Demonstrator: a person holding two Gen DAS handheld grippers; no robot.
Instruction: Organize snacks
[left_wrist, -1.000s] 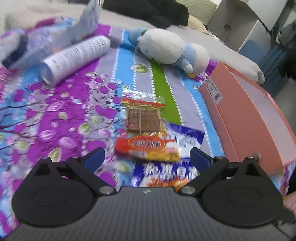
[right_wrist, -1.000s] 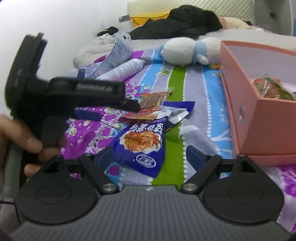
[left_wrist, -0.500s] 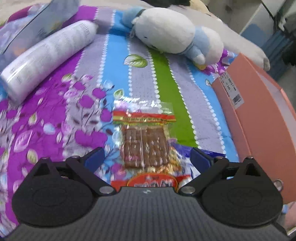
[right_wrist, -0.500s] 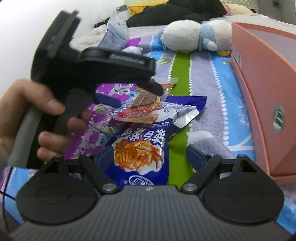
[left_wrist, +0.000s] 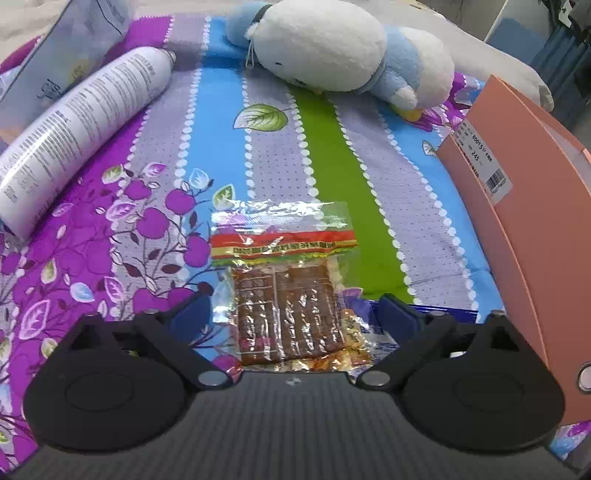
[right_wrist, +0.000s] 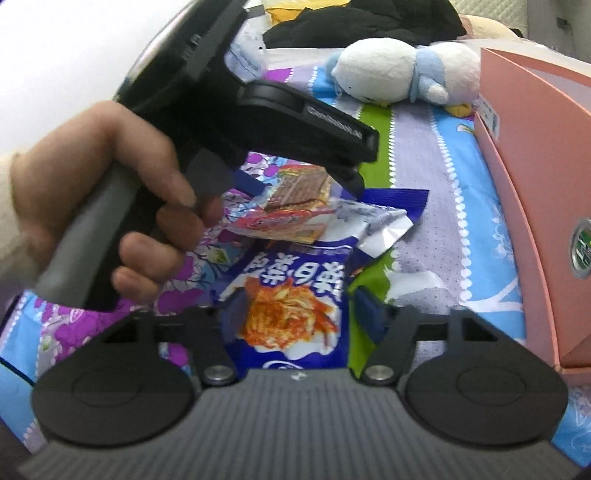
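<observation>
Left wrist view: the left gripper (left_wrist: 291, 310) has dropped and moved forward over the pile, so the clear packet of brown bars (left_wrist: 286, 295) that lay ahead of it a second ago now sits between its blue fingers (left_wrist: 194, 312). The jaws stand wide apart, with a gap on both sides of the packet, so nothing is held yet. The packet lies on the flowered bedspread (left_wrist: 258, 155), its red-and-yellow header on the far end. The pink box (left_wrist: 532, 236) stands to the right, a white spray can (left_wrist: 81, 133) to the far left, and a plush toy (left_wrist: 332, 48) beyond.

Right wrist view: the right gripper (right_wrist: 297, 314) has just been closing; its jaws are now about half as wide as before and straddle the near end of the blue snack bag (right_wrist: 295, 295). Whether the pads already press on the bag I cannot tell through the blur. The person's hand (right_wrist: 110, 206) holds the left gripper above the packet, which rests on an orange-red packet (right_wrist: 280, 225) at the far end of the blue bag.

My reading is that both grippers are lined up to pick, and neither snack has reached the box yet.
</observation>
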